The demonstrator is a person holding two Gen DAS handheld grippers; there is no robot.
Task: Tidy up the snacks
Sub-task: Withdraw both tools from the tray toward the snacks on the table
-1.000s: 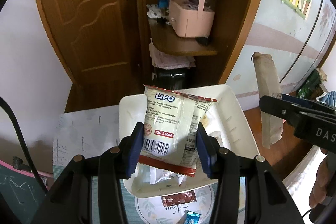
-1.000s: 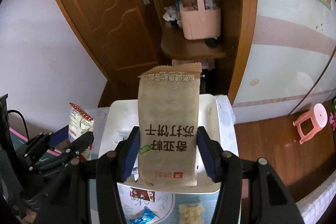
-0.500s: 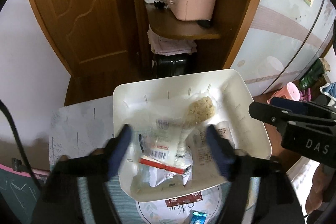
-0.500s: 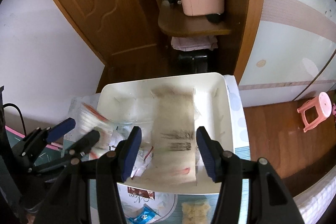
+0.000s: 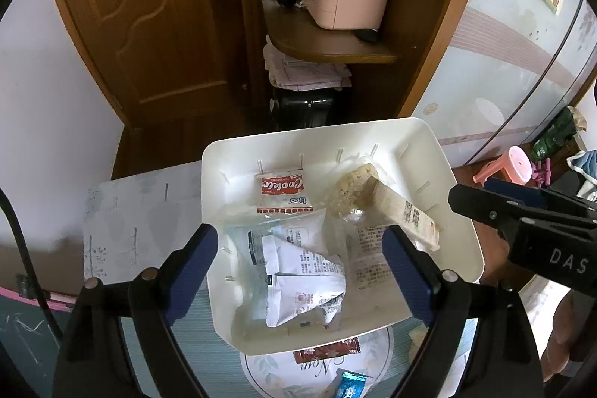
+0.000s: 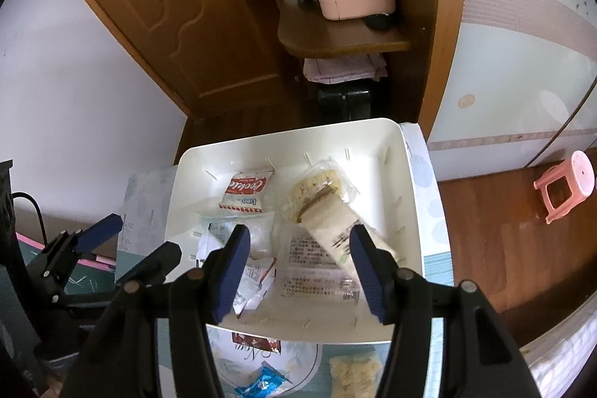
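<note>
In the white tray on the bench, a red-and-white Lipo cookie packet lies near the far wall, beside a tan cracker packet leaning across a clear-wrapped crispy cake. The left hand-held gripper has just been opening and stands wide with nothing between its pads. The right hand-held gripper is part open, pads clear of the cracker packet.
</note>
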